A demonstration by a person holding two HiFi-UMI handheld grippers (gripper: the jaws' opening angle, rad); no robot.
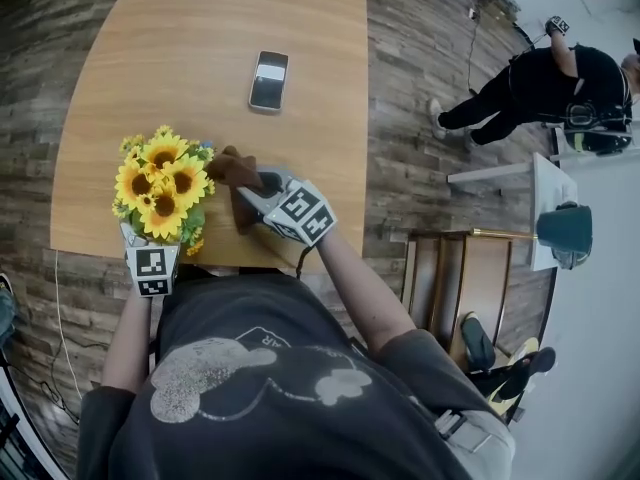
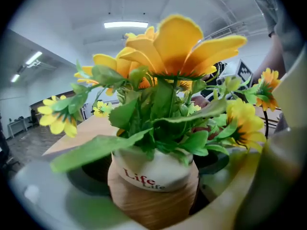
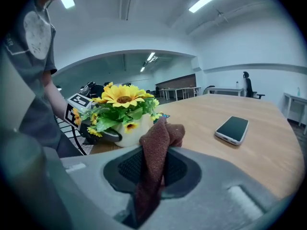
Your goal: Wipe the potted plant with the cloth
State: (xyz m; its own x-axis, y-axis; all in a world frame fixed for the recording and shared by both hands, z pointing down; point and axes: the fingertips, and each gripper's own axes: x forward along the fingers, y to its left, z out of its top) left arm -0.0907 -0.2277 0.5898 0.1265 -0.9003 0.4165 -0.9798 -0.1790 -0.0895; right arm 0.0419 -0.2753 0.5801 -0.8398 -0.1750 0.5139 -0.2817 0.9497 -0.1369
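Broad wooden table (image 1: 200, 28), mostly bare. Potted plant (image 1: 162, 183) of yellow sunflowers parked at the near-left corner, close to both the near edge and the left edge. Brown cloth (image 1: 238, 173) up just beside the right side of the blooms; hard to tell whether touching yet. Dark phone (image 1: 268, 80) lying flat farther up the table, well apart from everything else.

Left gripper (image 1: 150, 240) reaching in from the near edge, jaws spread wide around the pot (image 2: 153, 186), which sits between them low down. No clear sign of the pads pressing on it, so bracketed rather than clamped. Right gripper (image 1: 258, 190) closed tight on the cloth, a fold pinched between the jaws with the free end poking forward toward the flowers.

Judged as the very start of the wipe: cloth fetched and gripped, plant framed for steadying, no petal, leaf or pot visibly rubbed. Left to do, most likely: firm up the hold on the pot, then pass the cloth over leaves, blooms and pot.

Little margin toward the body and to the left, so any push that way risks sliding the pot off the table. Plenty of open tabletop beyond and to the right for sweeping the cloth around; phone far enough off to stay out of the way.
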